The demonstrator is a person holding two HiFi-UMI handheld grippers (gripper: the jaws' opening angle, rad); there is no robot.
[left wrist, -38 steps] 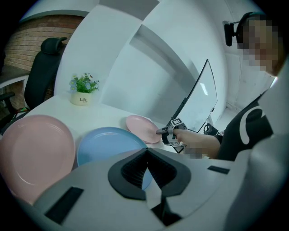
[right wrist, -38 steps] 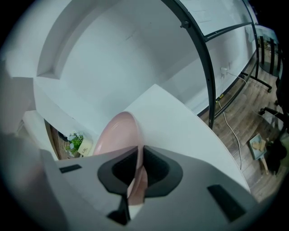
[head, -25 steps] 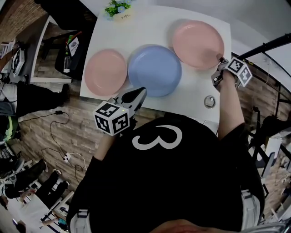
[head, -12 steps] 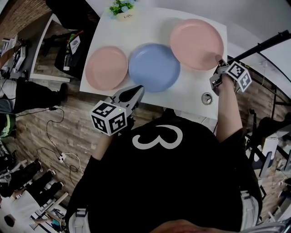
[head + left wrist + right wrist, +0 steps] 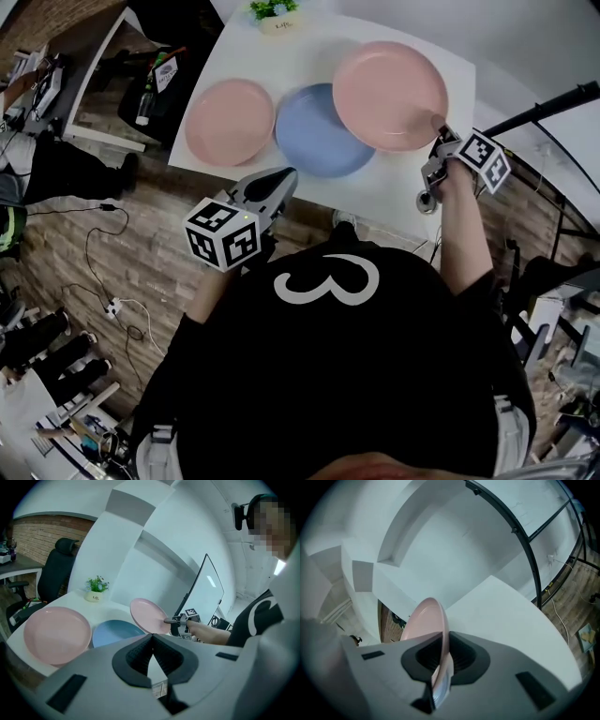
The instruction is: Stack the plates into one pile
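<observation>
Right gripper [image 5: 437, 139], frame right, clamped on pink plate [image 5: 384, 89] rim, over blue plate [image 5: 307, 133]. Left gripper [image 5: 279, 178], centre, clenched empty.

A large white 3 stands on the person's black shirt [image 5: 375, 375], on the near side. On the far edge of the table [image 5: 389, 187], the small white plant pot [image 5: 95, 597] reads "Life".

Potted plant [image 5: 273, 11] at far edge of white table [image 5: 384, 185]; black chair [image 5: 57, 571] nearby.
</observation>
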